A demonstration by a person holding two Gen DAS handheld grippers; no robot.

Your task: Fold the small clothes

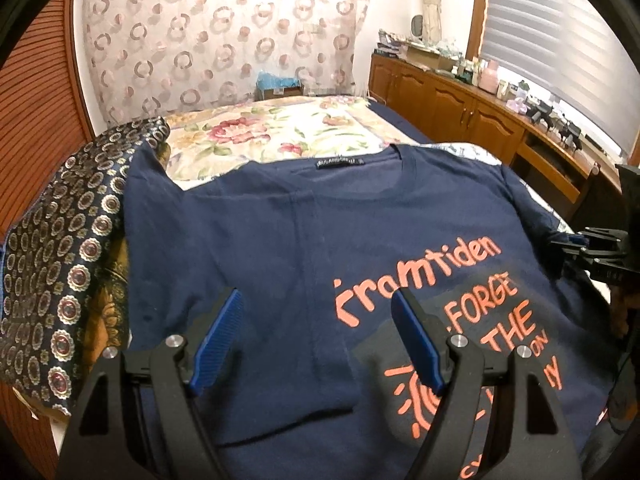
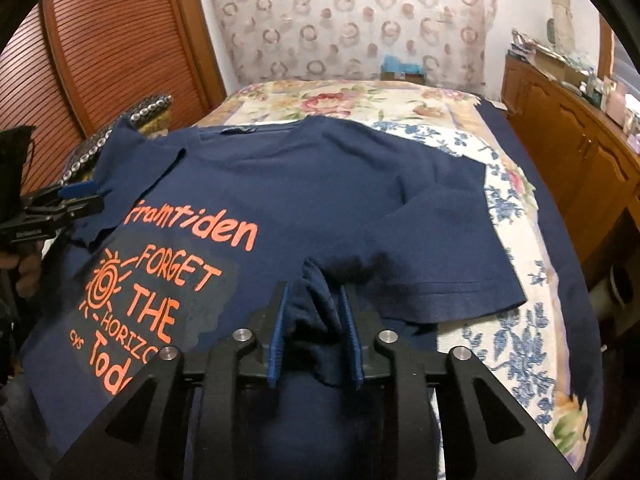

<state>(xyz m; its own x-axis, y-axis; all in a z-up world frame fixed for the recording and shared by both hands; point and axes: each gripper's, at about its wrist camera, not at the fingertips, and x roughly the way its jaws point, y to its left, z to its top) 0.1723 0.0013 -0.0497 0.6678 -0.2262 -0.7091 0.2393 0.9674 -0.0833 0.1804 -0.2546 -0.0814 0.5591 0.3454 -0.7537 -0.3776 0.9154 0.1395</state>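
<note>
A navy T-shirt (image 1: 280, 240) with orange lettering lies face up on the bed, its left side folded over toward the middle. It also shows in the right wrist view (image 2: 320, 200). My left gripper (image 1: 316, 320) is open and empty, hovering over the shirt's left half beside the print. It shows at the left edge of the right wrist view (image 2: 80, 196). My right gripper (image 2: 314, 320) is shut on a bunched fold of the shirt near its right side, below the right sleeve (image 2: 452, 272). It shows at the right edge of the left wrist view (image 1: 588, 252).
The shirt rests on a floral bedspread (image 2: 400, 104). A dark patterned cloth (image 1: 60, 264) lies at the bed's left edge. A wooden cabinet (image 1: 460, 108) with clutter on top runs along the right. A louvred wooden door (image 2: 100, 40) stands at left.
</note>
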